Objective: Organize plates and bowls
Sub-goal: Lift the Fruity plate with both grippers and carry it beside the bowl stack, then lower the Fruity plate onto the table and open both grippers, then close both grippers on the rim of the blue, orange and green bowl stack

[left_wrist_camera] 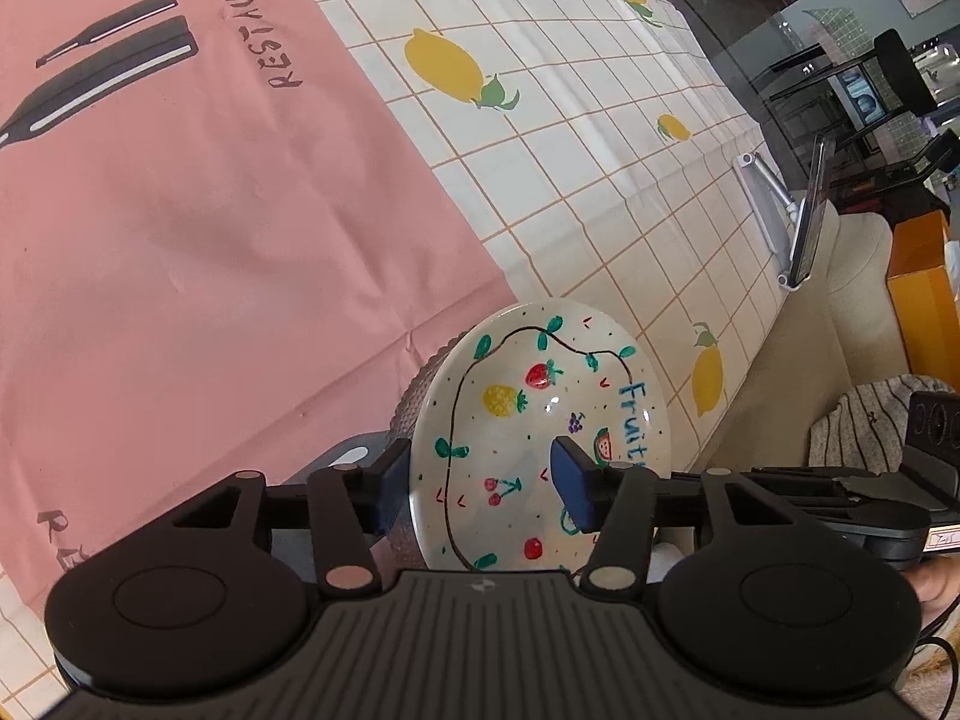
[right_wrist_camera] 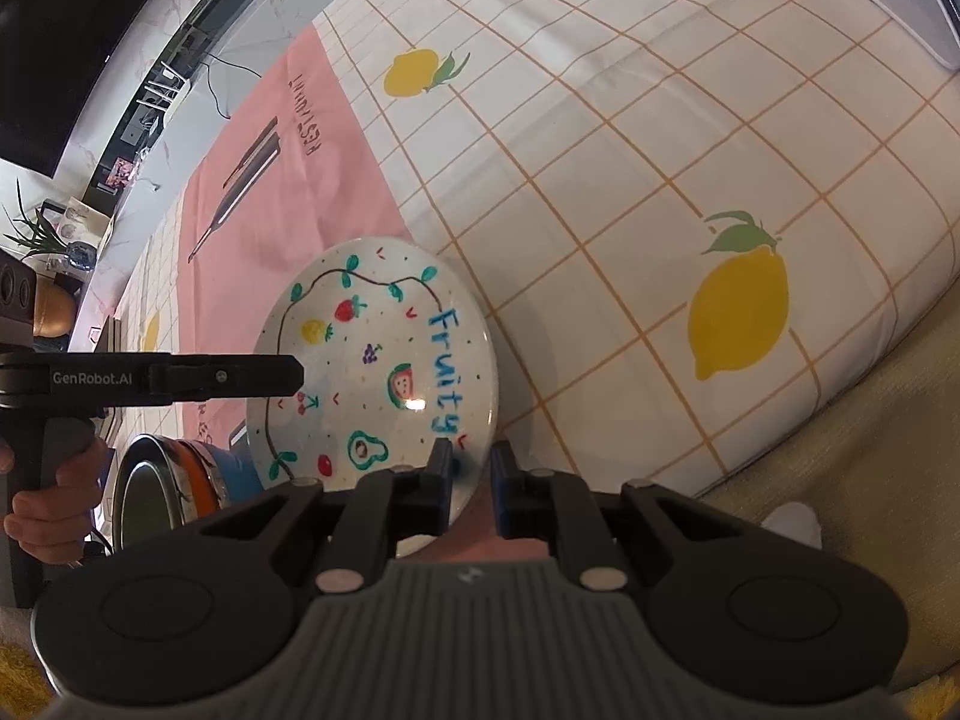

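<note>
1. while the right gripper (right_wrist_camera: 471, 468) pinches the near rim of the fruit-painted plate (right_wrist_camera: 384, 360), a handover looks to be in hand.
2. the left gripper (left_wrist_camera: 480, 480) straddles the plate's left edge, jaws apart, pads seemingly clear.
3. the plate hangs tilted above the lemon tablecloth (right_wrist_camera: 660, 150), beside the pink placemat (left_wrist_camera: 210, 210); round, no long axis, painted face toward both cameras.
4. next: withdraw the left, carry to a stack.

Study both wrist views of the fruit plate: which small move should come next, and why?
Probably draw the left gripper clear. Its jaws stand apart around the plate's rim without pressing, while the right gripper is pinched on the near rim, so the right alone seems to carry it.
</note>
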Tool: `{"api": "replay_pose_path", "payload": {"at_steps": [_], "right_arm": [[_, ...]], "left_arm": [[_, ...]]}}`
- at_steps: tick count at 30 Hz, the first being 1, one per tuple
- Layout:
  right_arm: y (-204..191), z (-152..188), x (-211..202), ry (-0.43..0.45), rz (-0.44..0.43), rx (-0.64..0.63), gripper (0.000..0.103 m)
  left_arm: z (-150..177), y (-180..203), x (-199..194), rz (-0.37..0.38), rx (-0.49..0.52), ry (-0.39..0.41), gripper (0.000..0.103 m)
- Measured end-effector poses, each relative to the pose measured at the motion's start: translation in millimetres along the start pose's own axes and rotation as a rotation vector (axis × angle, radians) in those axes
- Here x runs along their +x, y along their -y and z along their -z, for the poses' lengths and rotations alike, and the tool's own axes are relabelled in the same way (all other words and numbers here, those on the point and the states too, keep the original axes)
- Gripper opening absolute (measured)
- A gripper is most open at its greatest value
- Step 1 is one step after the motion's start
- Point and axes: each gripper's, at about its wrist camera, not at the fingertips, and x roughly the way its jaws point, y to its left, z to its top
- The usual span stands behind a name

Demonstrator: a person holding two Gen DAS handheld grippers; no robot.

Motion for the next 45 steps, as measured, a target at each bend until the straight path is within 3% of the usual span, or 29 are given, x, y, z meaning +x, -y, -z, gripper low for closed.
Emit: {"api": "replay_pose_path", "payload": {"at_steps": [4, 7, 10, 12, 14, 21, 25, 27, 31, 34, 37, 40, 43, 45], "right_arm": [[4.7, -2.1, -0.3, -0.013, -0.024, 0.02, 0.012], [6.3, -2.4, -0.6, -0.018, -0.035, 0.019, 0.012], [7.7, -2.4, -1.2, -0.022, -0.044, 0.019, 0.012], [8.5, -2.8, -1.1, -0.024, -0.049, 0.02, 0.012], [8.7, -2.8, -1.1, -0.025, -0.054, 0.021, 0.013], [11.8, -3.8, 0.4, -0.029, -0.064, 0.021, 0.013], [3.1, -3.6, 1.3, -0.026, -0.037, -0.041, 0.016], [-5.3, -2.5, 2.3, -0.019, -0.002, -0.095, 0.022], [-19.1, -5.2, -3.2, 0.009, 0.042, -0.223, 0.056], [-17.0, -13.5, -12.9, 0.062, 0.025, -0.233, 0.072], [-18.6, -21.6, -16.0, 0.123, 0.035, -0.229, 0.079], [-24.6, -26.6, -10.7, 0.16, 0.076, -0.244, 0.079], [-33.8, -28.8, 0.3, 0.137, 0.068, -0.277, 0.079], [-40.3, -28.6, 8.5, 0.129, 0.067, -0.293, 0.082]], "left_arm": [[-0.6, -11.1, -0.4, 0.058, -0.037, 0.009, 0.062], [-1.1, -12.2, -3.9, 0.056, -0.047, 0.017, 0.061], [-1.5, -0.5, -6.4, -0.006, 0.001, 0.007, 0.062], [-2.4, 10.4, -7.6, -0.097, 0.045, 0.01, 0.063], [-5.3, 18.3, -5.9, -0.142, 0.066, -0.005, 0.063], [-11.5, 29.1, -4.1, -0.156, 0.076, 0.002, 0.063], [-12.2, 34.5, -8.1, -0.217, 0.066, 0.037, 0.064], [-11.2, 35.8, -13.8, -0.237, 0.046, 0.069, 0.064], [-2.9, 37.5, -34.1, -0.282, -0.019, 0.147, 0.064], [8.1, 39.0, -53.0, -0.327, -0.083, 0.231, 0.066], [26.1, 38.5, -75.8, -0.362, -0.178, 0.339, 0.067], [50.4, 40.5, -97.0, -0.456, -0.279, 0.454, 0.068], [78.1, 39.6, -111.8, -0.496, -0.391, 0.546, 0.069], [96.2, 35.7, -118.1, -0.484, -0.473, 0.589, 0.069]]}}
